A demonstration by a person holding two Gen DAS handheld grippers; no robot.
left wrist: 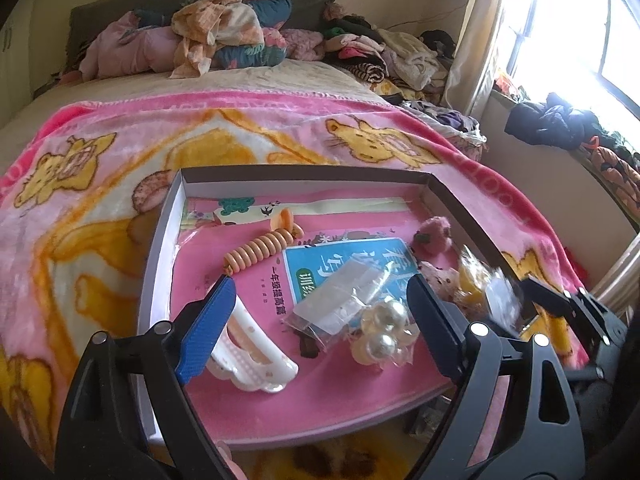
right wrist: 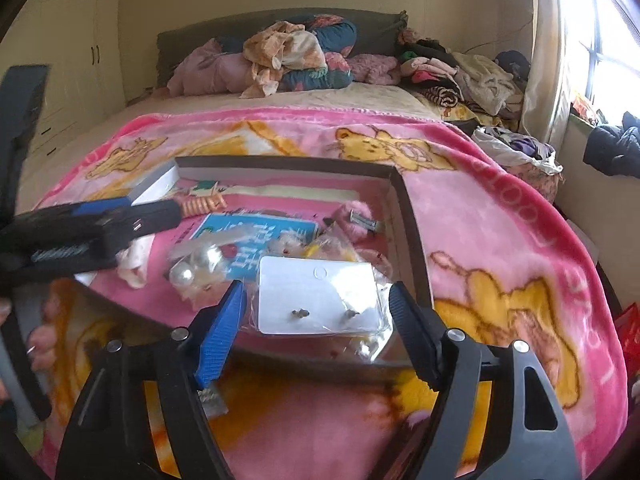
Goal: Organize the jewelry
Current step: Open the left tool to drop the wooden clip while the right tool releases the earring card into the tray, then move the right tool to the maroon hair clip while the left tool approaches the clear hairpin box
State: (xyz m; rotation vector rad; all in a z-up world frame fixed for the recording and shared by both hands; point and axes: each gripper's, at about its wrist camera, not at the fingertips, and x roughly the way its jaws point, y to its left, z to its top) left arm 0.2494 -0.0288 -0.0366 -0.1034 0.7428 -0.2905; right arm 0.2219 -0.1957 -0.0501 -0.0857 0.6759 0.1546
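pink blanket (left wrist: pixel 120 152) on bed – box (left wrist: pixel 160 240) atop; both tongs (left wrist: pixel 320 312) (right wrist: pixel 316 320) spread.

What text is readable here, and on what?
"一年级提高篇": small dark print, seen upside down, on the pink book lying in the box.
"训练": partly hidden green badge on the blue booklet; its large white characters are covered by bags, not readable.
Right wrist view: booklet print blurred; earring card shows no text.
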